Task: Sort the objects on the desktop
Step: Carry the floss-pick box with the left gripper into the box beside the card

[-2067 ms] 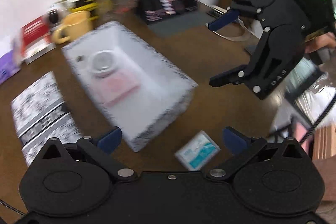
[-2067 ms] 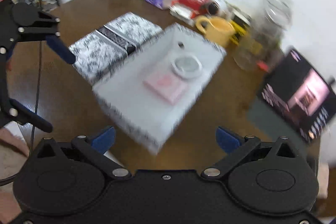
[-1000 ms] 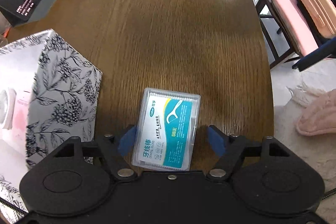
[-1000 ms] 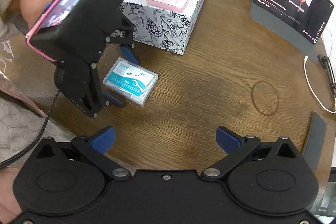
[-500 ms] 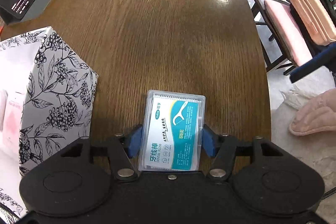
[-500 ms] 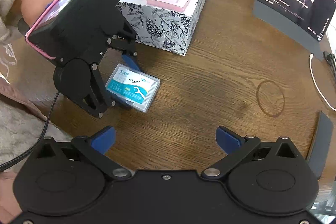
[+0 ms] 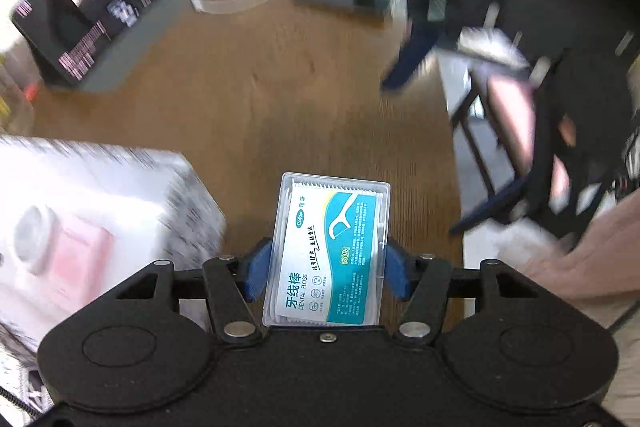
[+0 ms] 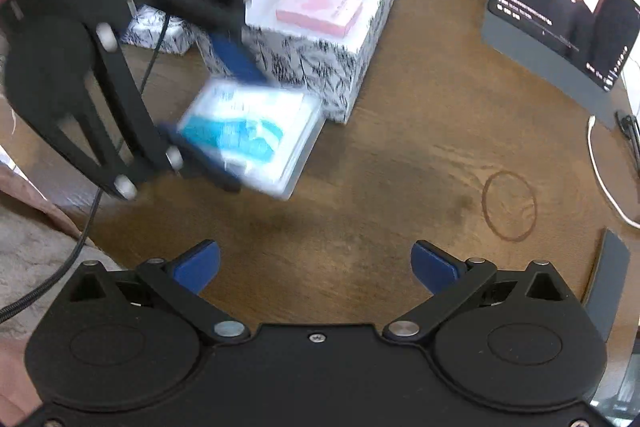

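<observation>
Your left gripper (image 7: 326, 263) clamps the dental floss pick box (image 7: 328, 253) between its blue pads, held off the wooden table (image 8: 400, 147). At ten o'clock sits the floral storage box (image 8: 320, 67). Your right gripper (image 8: 316, 263) gapes wide, empty.

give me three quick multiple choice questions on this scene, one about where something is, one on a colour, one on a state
1. Where is the pink pad?
A. inside the patterned box
B. on the bare table
C. in the right gripper

2. What colour is the label on the dental floss case?
A. red and black
B. teal and white
C. yellow

3. What state is the left gripper in?
A. open and empty
B. out of view
C. shut on the dental floss case

Answers: 1 A, it lies in the box beside a round white item. 2 B, the printed label is teal and white. 3 C, both blue pads press the case's sides, while the right gripper is open.
</observation>
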Tool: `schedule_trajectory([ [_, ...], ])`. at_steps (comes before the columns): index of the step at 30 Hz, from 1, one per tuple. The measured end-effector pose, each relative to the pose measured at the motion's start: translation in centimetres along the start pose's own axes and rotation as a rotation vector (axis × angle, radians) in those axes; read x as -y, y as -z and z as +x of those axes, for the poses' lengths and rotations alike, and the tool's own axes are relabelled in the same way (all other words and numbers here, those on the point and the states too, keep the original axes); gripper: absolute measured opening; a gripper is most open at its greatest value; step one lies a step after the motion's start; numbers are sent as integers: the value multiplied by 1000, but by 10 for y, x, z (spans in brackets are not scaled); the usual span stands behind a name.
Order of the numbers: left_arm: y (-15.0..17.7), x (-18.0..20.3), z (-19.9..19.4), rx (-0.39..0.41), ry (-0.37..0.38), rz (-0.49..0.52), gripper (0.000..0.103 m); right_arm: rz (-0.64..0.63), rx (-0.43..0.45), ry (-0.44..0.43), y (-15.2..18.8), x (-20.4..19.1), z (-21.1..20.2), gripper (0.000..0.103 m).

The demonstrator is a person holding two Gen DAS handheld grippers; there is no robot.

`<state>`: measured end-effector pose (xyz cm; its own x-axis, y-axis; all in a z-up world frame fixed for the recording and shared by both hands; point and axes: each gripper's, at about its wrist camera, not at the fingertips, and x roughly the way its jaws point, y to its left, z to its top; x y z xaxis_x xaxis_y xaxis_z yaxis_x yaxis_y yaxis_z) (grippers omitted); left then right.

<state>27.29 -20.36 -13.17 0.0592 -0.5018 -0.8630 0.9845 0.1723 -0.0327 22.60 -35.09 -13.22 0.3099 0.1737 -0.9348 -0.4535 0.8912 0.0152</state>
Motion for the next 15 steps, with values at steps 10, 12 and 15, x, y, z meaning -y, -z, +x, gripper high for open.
schedule_trajectory([
  [10, -18, -47, -83, 156, -110, -44, 57, -37, 97, -1, -47, 5, -13, 103],
  [12, -21, -55, -82, 132, -127, -28, 57, -42, 114, 0, -58, 4, -13, 103],
  [15, -23, -70, -74, 95, -154, -22, 57, -34, 132, -15, -72, 1, -11, 103],
])
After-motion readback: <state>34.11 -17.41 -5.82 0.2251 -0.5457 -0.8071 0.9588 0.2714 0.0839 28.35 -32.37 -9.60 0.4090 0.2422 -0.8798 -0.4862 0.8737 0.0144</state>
